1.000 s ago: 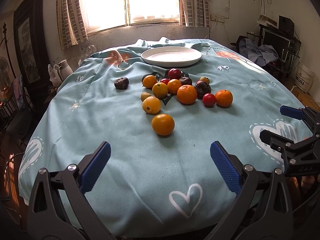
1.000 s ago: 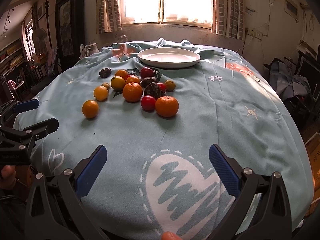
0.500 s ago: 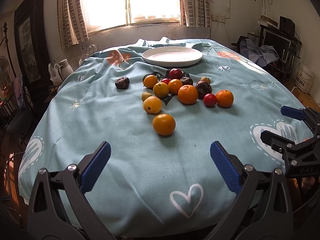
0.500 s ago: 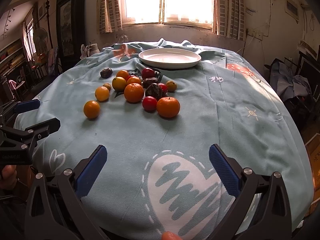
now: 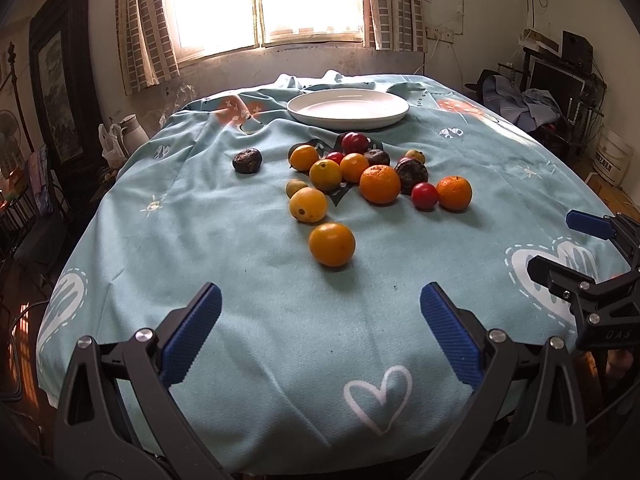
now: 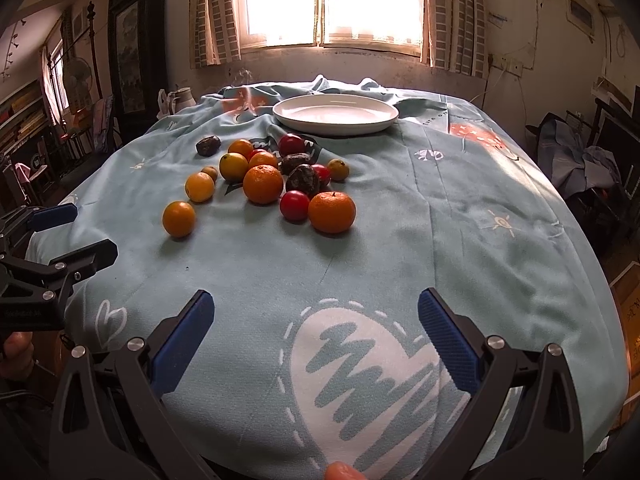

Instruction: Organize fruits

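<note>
no fruit lifted yet — approach step. left gripper and right gripper spread wide, nothing held. fruits clustered mid-cloth, plate bare at 12 o'clock. next — nearest orange to be straddled, pinched.

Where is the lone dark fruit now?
Left wrist view: the dark fruit lies alone on the tablecloth, left of the fruit cluster.
</note>
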